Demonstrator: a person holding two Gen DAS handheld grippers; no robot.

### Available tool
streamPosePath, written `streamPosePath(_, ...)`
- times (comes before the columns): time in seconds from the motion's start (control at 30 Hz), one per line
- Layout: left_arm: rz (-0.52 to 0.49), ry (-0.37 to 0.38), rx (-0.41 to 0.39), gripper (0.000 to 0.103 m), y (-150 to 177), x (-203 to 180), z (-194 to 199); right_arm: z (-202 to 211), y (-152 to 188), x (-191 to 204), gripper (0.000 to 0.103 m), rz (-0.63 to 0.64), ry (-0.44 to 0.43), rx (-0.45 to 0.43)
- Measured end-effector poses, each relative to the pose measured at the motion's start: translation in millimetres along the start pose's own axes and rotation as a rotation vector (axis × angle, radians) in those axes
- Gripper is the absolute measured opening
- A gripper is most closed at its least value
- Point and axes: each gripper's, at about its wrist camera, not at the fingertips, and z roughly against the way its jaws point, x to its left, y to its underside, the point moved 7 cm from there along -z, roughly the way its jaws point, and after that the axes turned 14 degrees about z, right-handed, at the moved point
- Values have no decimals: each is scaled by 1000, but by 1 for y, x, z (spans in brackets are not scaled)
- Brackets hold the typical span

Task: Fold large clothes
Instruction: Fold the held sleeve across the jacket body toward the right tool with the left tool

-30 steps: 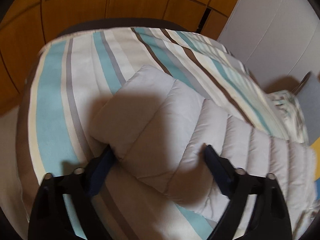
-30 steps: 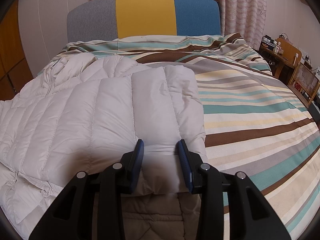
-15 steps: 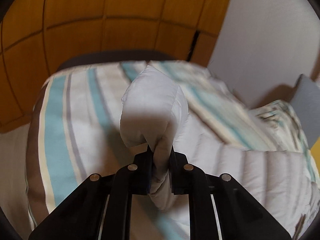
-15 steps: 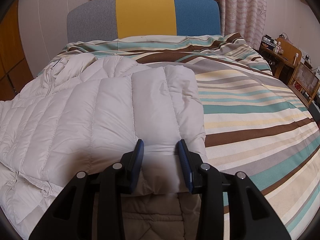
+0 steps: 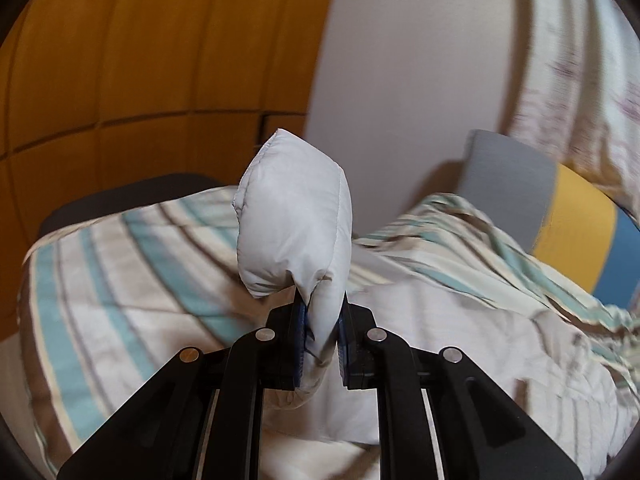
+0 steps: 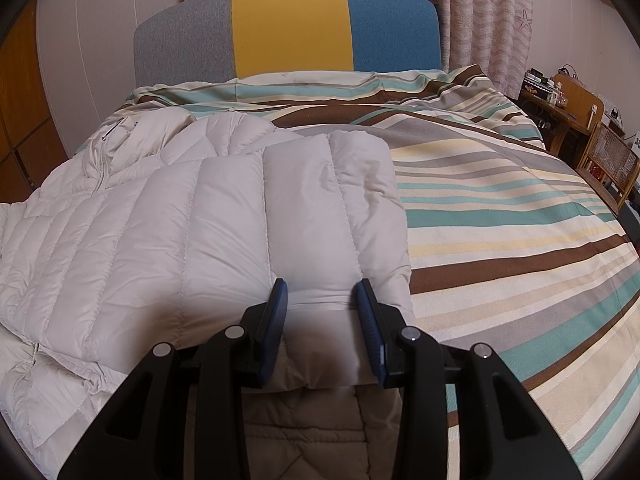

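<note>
A pale grey quilted down jacket lies spread on a striped duvet, one sleeve folded across its body. My left gripper is shut on a puffy end of the jacket and holds it lifted above the bed. My right gripper rests over the folded sleeve's near end with its jaws apart, a fold of padding between them; I cannot tell whether the pads pinch it.
The bed has a grey, yellow and blue headboard. Orange wooden panels and a white wall stand at the bed's left side. A wooden desk and chair stand at the right, with curtains behind.
My left gripper went from open around the jacket's edge to shut on it, then lifted it and swung toward the headboard. The right gripper has not moved.
</note>
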Motion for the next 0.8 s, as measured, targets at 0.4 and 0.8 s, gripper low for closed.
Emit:
streamPosePath(0.4, -173, 165, 71, 13, 65, -98, 25, 0, 0, 0, 36, -1, -2, -1)
streamPosePath(0.8, -299, 310, 186, 13, 144, -190, 51, 0, 0, 0, 36, 0, -1, -1)
